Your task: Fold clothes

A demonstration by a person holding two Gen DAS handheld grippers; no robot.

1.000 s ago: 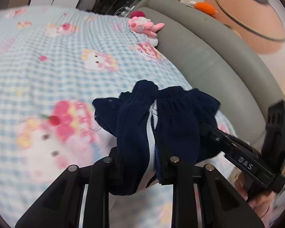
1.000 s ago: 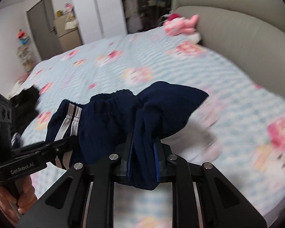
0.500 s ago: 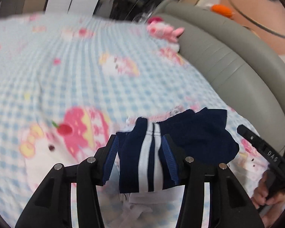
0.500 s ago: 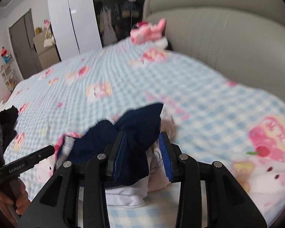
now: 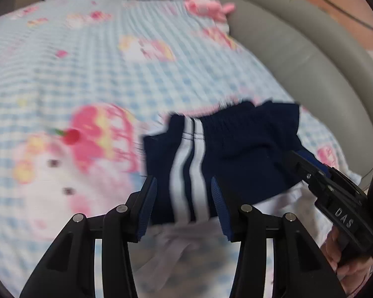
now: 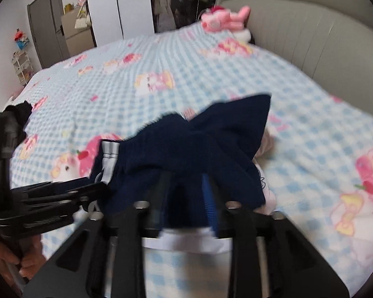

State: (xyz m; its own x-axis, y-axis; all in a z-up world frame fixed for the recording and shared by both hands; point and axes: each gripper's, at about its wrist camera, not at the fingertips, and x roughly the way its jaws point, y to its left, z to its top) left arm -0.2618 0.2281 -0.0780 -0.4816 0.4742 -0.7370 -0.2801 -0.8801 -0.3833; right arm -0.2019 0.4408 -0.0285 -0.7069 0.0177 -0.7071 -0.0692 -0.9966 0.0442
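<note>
Here I judge the navy shorts are set on the white-and-pink pile near the headboard to stack them folded, my left claw spread wide around the striped edge, my right claw likewise parted, gripping nothing.

Shorts on bed, headboard behind.
</note>
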